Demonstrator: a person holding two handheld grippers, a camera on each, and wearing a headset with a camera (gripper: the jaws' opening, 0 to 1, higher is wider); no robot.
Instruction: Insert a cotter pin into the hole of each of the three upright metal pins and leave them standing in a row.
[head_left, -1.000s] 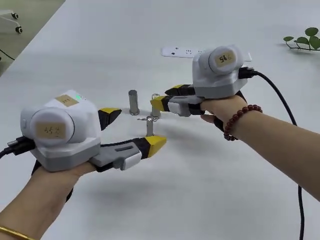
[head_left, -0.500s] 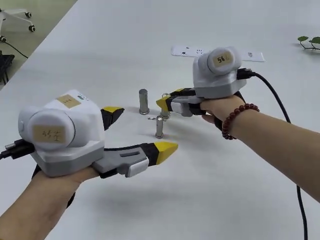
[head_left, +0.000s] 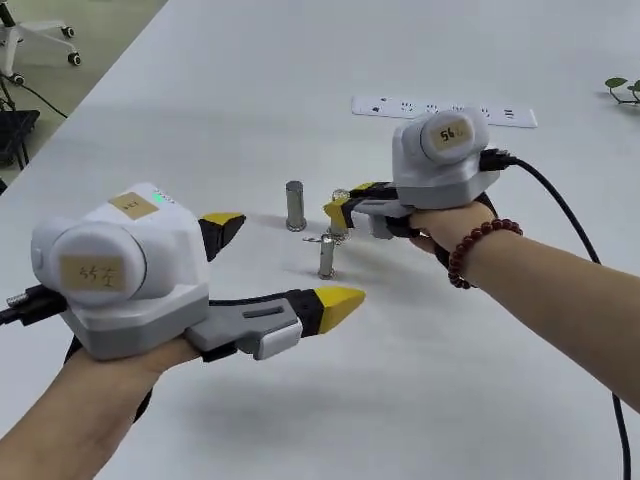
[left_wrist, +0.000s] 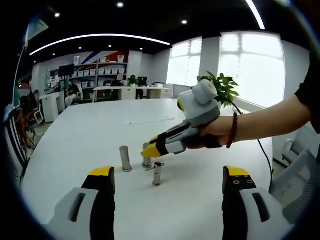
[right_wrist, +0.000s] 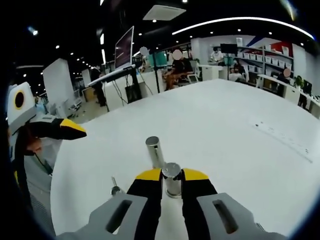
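- Left pin (head_left: 295, 205) stands upright on the white counter (head_left: 200, 120), apart from both grippers; its hole is too small to make out.
- Middle pin (right_wrist: 172, 184) stands just right of it. In the head view a yellow fingertip covers most of it.
- Right gripper (head_left: 337, 209) has its fingers (right_wrist: 149, 176) drawn in against both sides of the middle pin, with no gap visible in the right gripper view. The pin's lower end is hidden between them.
- Near pin (head_left: 326, 258) stands upright in front of the other two, closer to the person, so the three form a loose triangle.
- Cotter pin (head_left: 312, 239), a thin wire piece, sticks out sideways from the near pin's top. It seems to pass through the hole, though the detail is too fine to be sure.
- In the right gripper view the near pin sits low at the left, half cut off by the gripper's grey body.
- Left gripper (head_left: 285, 258) hovers low in front of the pins with its fingers spread wide and nothing between them. In the left gripper view all three pins sit beyond the gap.
- Power strip (head_left: 440, 108) lies at the far side of the counter.
- Plant leaves (head_left: 626, 88) are cut off by the right edge of the head view.
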